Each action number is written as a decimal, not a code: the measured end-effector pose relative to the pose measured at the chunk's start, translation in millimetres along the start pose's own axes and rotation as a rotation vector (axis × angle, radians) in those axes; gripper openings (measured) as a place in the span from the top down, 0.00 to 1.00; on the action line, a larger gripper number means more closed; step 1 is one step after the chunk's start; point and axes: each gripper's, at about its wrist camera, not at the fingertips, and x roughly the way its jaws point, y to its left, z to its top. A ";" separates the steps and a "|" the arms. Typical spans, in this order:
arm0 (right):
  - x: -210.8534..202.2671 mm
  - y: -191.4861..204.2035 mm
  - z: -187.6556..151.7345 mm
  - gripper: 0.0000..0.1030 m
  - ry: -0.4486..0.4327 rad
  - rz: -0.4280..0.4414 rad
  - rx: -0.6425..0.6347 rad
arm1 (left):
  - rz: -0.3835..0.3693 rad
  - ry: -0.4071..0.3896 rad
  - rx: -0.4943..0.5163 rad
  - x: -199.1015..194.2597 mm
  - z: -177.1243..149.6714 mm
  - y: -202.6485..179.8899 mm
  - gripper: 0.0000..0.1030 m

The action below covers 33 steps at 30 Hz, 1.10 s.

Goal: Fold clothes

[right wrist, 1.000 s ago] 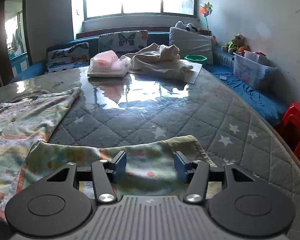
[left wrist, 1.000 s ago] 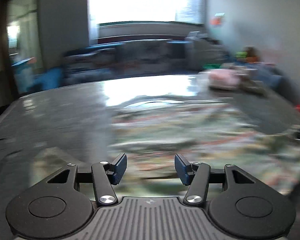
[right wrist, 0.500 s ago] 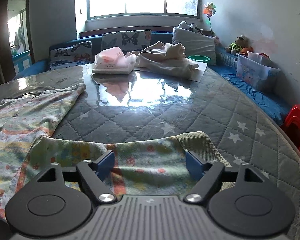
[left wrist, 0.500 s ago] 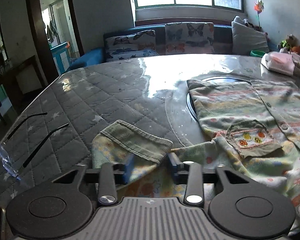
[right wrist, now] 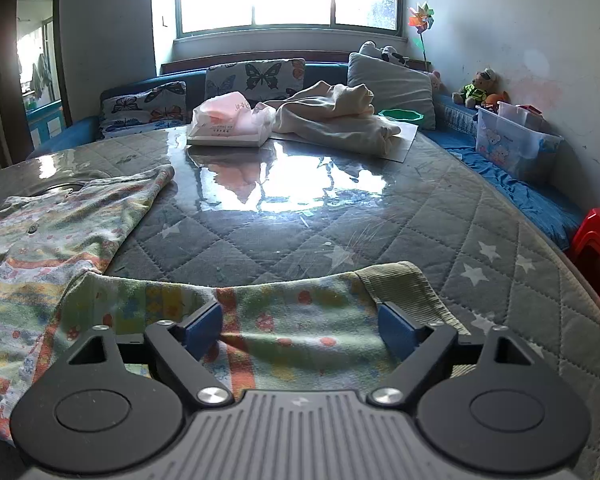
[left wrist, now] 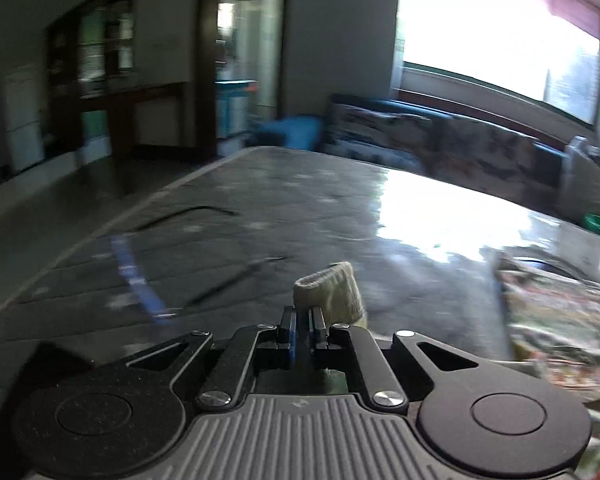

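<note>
A patterned child's shirt (right wrist: 56, 240) lies spread on the quilted table (right wrist: 340, 220). Its right sleeve (right wrist: 292, 320) with a ribbed green cuff (right wrist: 404, 284) lies flat under my right gripper (right wrist: 300, 328), which is wide open just above the fabric. In the blurred left wrist view my left gripper (left wrist: 303, 328) is shut on the other sleeve's ribbed cuff (left wrist: 332, 292), which sticks up above the fingers. The shirt body (left wrist: 556, 312) shows at the right there.
A pair of glasses (left wrist: 204, 248) lies on the table's left part. At the far side sit a pink bag (right wrist: 232, 120) and a cream garment (right wrist: 340, 116). A sofa with cushions (right wrist: 256, 76), a plastic box (right wrist: 516, 140) and a red stool (right wrist: 596, 248) stand beyond.
My left gripper closed on the left sleeve's cuff and swung left with it. My right gripper opened wider over the right sleeve.
</note>
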 end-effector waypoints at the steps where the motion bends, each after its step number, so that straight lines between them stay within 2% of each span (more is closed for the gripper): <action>1: 0.5 0.3 0.0 0.02 0.003 0.003 -0.002 | 0.031 0.008 -0.004 0.4 -1.7 6.1 0.94; 9: 4.0 4.0 -0.1 0.00 0.021 0.015 -0.021 | 0.166 0.093 -0.028 11.6 -14.8 34.5 0.97; 12: 3.9 3.8 -0.2 0.00 0.021 0.015 -0.021 | 0.151 0.095 -0.024 6.0 -15.9 30.6 0.96; 15: 3.7 3.6 -0.3 0.00 0.021 0.015 -0.022 | 0.051 0.091 -0.004 -4.3 -11.6 10.7 0.94; 20: 3.4 3.2 -0.4 0.00 0.021 0.015 -0.023 | -0.255 0.124 0.060 -16.4 -10.2 -46.8 0.90; 23: 3.3 3.0 -0.4 0.00 0.021 0.015 -0.023 | -0.394 0.130 0.136 -21.7 -17.7 -86.3 0.89; 28: 3.2 2.8 -0.4 0.00 0.021 0.016 -0.022 | -0.530 0.135 0.221 -20.6 -28.9 -132.3 0.89; 33: 3.2 2.8 -0.4 0.00 0.021 0.016 -0.022 | -0.527 0.166 0.248 -4.2 -36.4 -144.7 0.89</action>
